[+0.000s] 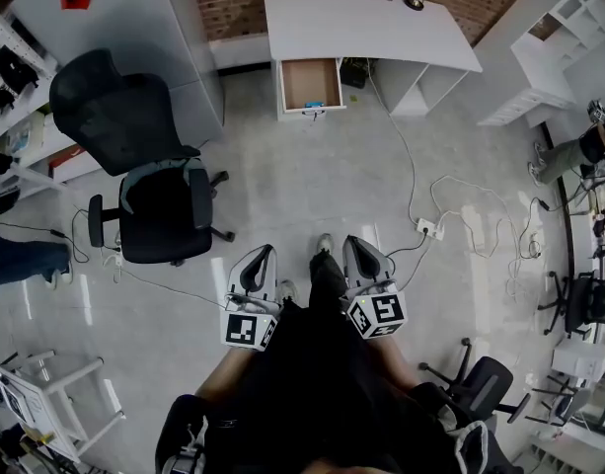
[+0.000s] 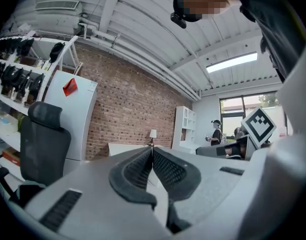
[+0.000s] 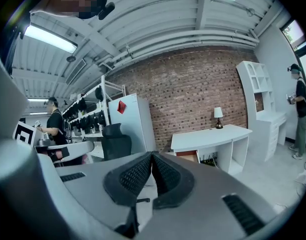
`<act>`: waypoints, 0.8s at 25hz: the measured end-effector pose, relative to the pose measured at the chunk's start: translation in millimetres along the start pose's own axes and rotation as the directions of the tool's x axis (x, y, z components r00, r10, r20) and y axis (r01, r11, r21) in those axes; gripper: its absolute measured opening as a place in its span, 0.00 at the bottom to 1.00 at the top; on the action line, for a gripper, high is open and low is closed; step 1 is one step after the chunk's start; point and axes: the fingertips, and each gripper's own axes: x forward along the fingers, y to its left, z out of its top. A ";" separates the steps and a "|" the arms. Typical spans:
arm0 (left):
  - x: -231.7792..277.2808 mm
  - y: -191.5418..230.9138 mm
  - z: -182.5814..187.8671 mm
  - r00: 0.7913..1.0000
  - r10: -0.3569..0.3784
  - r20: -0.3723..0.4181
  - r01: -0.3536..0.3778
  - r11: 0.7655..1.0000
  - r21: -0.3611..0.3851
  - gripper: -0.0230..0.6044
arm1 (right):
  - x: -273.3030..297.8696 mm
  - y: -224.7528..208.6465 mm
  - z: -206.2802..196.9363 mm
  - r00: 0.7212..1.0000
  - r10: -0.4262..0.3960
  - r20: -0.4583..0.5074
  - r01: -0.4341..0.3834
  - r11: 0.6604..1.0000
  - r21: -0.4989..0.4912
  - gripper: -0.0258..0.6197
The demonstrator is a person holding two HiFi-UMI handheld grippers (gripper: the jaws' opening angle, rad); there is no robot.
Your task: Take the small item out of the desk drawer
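Left gripper [image 1: 265,257], head view: nearest, just ahead of the person's dark clothing; jaws pressed together, empty.
Right gripper [image 1: 353,247], head view: near the left one; likewise clenched, touching nothing.
Desk [image 1: 381,23], head view: white, against the brick wall, well apart from both grippers.
Drawer [image 1: 310,82], head view: pulled open under the desk's left end.
Small item [image 1: 315,108], head view: blue speck at the drawer's front edge, taken for the item; too small to tell its shape.
Item handling: judged light and stiff, apt to slide on the drawer bottom; best pinched across its narrow sides from above.
Left gripper view: 2 pads [image 2: 135,171] meet at the tips, nothing between.
Right gripper view: 2 pads [image 3: 133,176] closed on nothing; desk and open drawer ahead, far off.
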 end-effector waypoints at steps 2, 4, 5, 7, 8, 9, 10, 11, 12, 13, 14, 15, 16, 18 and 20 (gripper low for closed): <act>14.8 8.6 -1.0 1.000 0.010 -0.006 -0.010 1.000 -0.002 0.05 | 19.6 -8.7 3.5 1.000 0.011 0.004 -0.011 1.000 0.002 0.08; 34.0 19.1 0.4 1.000 0.020 -0.007 -0.020 1.000 0.001 0.05 | 42.5 -18.5 8.9 1.000 0.021 0.011 -0.021 1.000 0.001 0.08; 45.3 24.9 1.4 1.000 0.024 -0.007 -0.024 1.000 0.005 0.05 | 54.8 -23.7 12.0 1.000 0.028 0.013 -0.028 1.000 0.000 0.08; 71.9 36.0 3.5 0.999 0.032 -0.009 -0.031 0.999 0.012 0.05 | 81.2 -36.4 18.4 0.999 0.042 0.015 -0.042 0.999 -0.003 0.08; 87.6 40.8 5.2 0.999 0.034 -0.012 -0.034 0.999 0.013 0.05 | 95.3 -44.7 21.8 0.999 0.049 0.015 -0.049 0.999 -0.002 0.08; 104.9 45.0 7.8 0.999 0.037 -0.014 -0.037 0.999 0.013 0.05 | 109.9 -54.3 25.3 0.998 0.057 0.012 -0.057 0.998 0.001 0.08; 123.3 48.9 11.3 0.999 0.039 -0.015 -0.039 0.999 0.014 0.05 | 125.0 -64.7 28.8 0.998 0.064 0.009 -0.064 0.998 0.006 0.08; 142.3 52.8 15.4 0.999 0.042 -0.015 -0.042 0.999 0.017 0.05 | 140.5 -75.1 32.7 0.997 0.072 0.005 -0.072 0.997 0.010 0.08; 161.2 57.1 19.5 0.999 0.047 -0.014 -0.047 0.999 0.022 0.05 | 156.3 -84.7 36.9 0.997 0.081 0.001 -0.081 0.997 0.013 0.08; 179.6 62.2 23.3 0.999 0.053 -0.013 -0.052 0.998 0.028 0.05 | 172.1 -93.2 41.1 0.996 0.092 -0.004 -0.092 0.996 0.013 0.08; 197.3 67.7 26.4 0.998 0.060 -0.014 -0.060 0.998 0.034 0.05 | 187.8 -100.9 45.3 0.994 0.105 -0.010 -0.105 0.994 0.012 0.08; 214.1 73.2 29.0 0.997 0.069 -0.015 -0.069 0.997 0.038 0.05 | 202.9 -108.3 49.4 0.993 0.121 -0.016 -0.120 0.993 0.010 0.08; 229.7 78.3 31.2 0.997 0.081 -0.016 -0.080 0.996 0.040 0.05 | 217.2 -116.0 53.3 0.990 0.137 -0.023 -0.137 0.991 0.008 0.08; 256.9 87.5 35.7 0.994 0.104 -0.015 -0.103 0.994 0.041 0.05 | 243.5 -131.5 61.1 0.985 0.168 -0.034 -0.168 0.986 0.003 0.08; 281.5 97.6 40.2 0.992 0.124 -0.014 -0.123 0.991 0.046 0.05 | 270.3 -147.7 67.9 0.982 0.187 -0.040 -0.187 0.982 -0.003 0.08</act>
